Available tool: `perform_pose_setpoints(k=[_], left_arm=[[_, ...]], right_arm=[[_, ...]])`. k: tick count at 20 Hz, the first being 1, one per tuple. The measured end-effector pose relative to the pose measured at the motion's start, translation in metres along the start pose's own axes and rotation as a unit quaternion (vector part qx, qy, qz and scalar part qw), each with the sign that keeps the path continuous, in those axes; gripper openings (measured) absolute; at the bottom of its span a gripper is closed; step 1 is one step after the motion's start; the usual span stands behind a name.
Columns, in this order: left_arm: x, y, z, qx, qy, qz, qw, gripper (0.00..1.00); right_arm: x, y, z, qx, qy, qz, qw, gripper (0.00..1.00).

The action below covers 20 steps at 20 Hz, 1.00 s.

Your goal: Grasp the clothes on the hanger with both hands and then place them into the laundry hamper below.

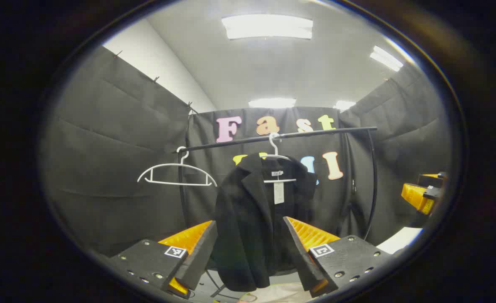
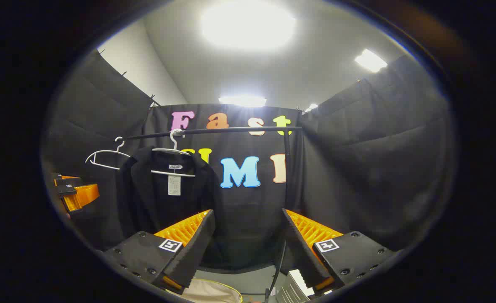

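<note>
A black jacket (image 1: pixel 248 227) hangs on a white hanger (image 1: pixel 278 168) from a black rail (image 1: pixel 281 136), a paper tag at its collar. My left gripper (image 1: pixel 250 252) stands open in front of it, short of the cloth, the jacket showing between its fingers. At the far right edge of the left gripper view the right gripper (image 1: pixel 422 191) shows. In the right gripper view the jacket (image 2: pixel 155 198) hangs to the left, and my right gripper (image 2: pixel 248 248) is open, aimed at the bare wall beside it. The hamper's pale rim (image 2: pixel 214 291) peeks below.
An empty white hanger (image 1: pixel 176 172) hangs on the rail left of the jacket. The rack's upright post (image 1: pixel 374 181) stands at the right, its base legs on the floor (image 1: pixel 222 288). Black cloth walls close in on all sides.
</note>
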<state>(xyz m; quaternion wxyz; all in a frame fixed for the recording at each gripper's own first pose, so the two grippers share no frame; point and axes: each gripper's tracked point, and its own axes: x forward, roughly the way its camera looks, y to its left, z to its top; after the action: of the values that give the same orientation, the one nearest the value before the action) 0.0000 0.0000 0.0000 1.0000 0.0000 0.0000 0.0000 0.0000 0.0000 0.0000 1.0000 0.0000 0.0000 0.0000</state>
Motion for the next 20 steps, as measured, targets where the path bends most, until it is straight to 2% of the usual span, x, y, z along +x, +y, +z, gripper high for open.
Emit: perform_pose_setpoints(k=[20], left_arm=[[0.015,0.01,0.001,0.001,-0.009,-0.007,1.0,0.89]], right_arm=[[0.002,0.009,0.004,-0.005,-0.005,-0.011,1.0,0.98]])
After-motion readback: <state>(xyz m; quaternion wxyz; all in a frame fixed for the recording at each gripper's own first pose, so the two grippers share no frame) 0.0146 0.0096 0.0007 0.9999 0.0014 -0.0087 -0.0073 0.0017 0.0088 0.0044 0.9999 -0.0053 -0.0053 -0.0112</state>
